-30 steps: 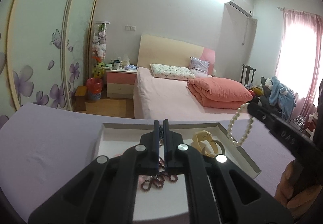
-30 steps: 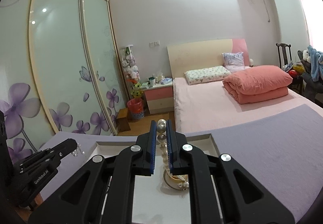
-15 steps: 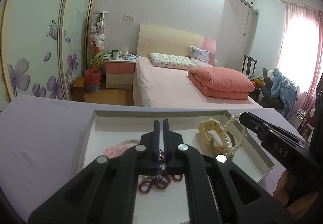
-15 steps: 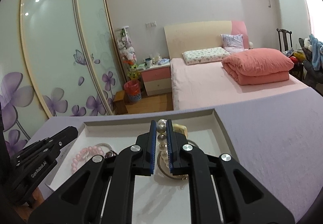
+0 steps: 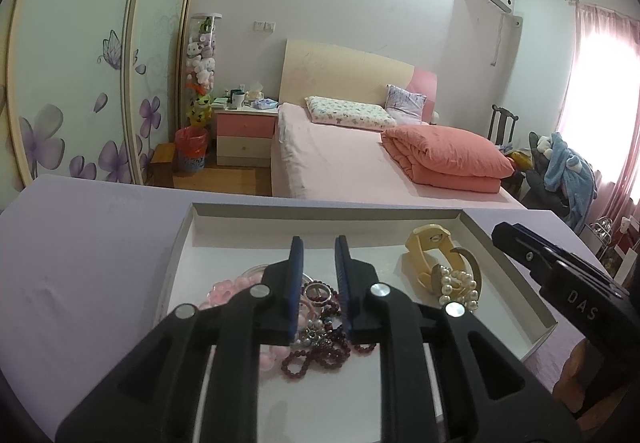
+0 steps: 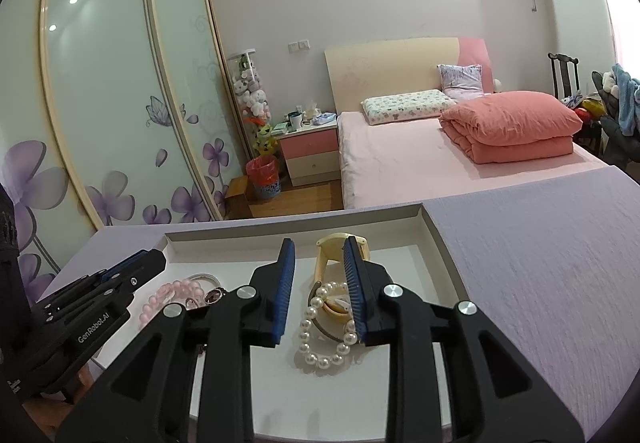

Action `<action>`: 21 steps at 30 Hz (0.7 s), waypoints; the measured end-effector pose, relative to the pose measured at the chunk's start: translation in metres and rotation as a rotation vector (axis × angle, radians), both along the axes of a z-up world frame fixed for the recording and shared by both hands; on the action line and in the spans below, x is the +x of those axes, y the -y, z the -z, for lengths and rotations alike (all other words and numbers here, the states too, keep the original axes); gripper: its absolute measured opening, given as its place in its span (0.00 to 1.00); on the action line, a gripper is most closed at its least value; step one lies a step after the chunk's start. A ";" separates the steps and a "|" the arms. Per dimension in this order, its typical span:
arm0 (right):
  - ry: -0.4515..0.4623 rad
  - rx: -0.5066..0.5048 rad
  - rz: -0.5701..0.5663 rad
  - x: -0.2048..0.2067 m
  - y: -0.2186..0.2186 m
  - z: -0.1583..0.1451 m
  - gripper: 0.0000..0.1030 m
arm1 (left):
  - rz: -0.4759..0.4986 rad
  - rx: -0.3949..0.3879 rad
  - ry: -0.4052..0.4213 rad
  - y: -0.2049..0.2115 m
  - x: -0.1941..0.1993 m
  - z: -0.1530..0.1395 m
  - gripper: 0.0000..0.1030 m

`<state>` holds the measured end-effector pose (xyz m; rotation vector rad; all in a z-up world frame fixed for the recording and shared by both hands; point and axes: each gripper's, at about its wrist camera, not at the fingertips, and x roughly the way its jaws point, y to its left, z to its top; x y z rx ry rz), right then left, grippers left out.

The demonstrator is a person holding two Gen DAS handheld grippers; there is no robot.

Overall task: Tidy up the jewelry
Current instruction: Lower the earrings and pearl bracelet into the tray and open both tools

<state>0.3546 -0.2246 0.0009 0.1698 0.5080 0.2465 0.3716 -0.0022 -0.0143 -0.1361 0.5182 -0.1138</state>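
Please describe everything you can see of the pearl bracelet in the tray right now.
The pearl bracelet is a closed loop of round, glossy, cream-white beads, looking like pearl or imitation pearl. It lies slack on the white floor of the shallow tray, on the tray's right side. Its far end drapes over and touches the cream-yellow watch and the ring-shaped piece beside it. The right gripper hovers above with its jaws apart, not gripping the bracelet. From the left wrist view it appears bunched against the watch.
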 end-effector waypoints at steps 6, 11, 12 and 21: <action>0.002 0.001 0.009 -0.003 0.003 0.000 0.27 | -0.014 -0.015 0.004 -0.005 -0.003 -0.003 0.34; 0.008 0.001 0.012 -0.013 0.007 -0.004 0.27 | -0.031 -0.038 0.013 -0.016 -0.016 -0.010 0.40; 0.010 0.001 0.012 -0.015 0.007 -0.005 0.29 | -0.035 -0.043 0.017 -0.019 -0.022 -0.012 0.42; 0.058 0.006 -0.002 -0.070 0.012 -0.019 0.67 | -0.058 -0.074 0.055 -0.040 -0.091 -0.027 0.72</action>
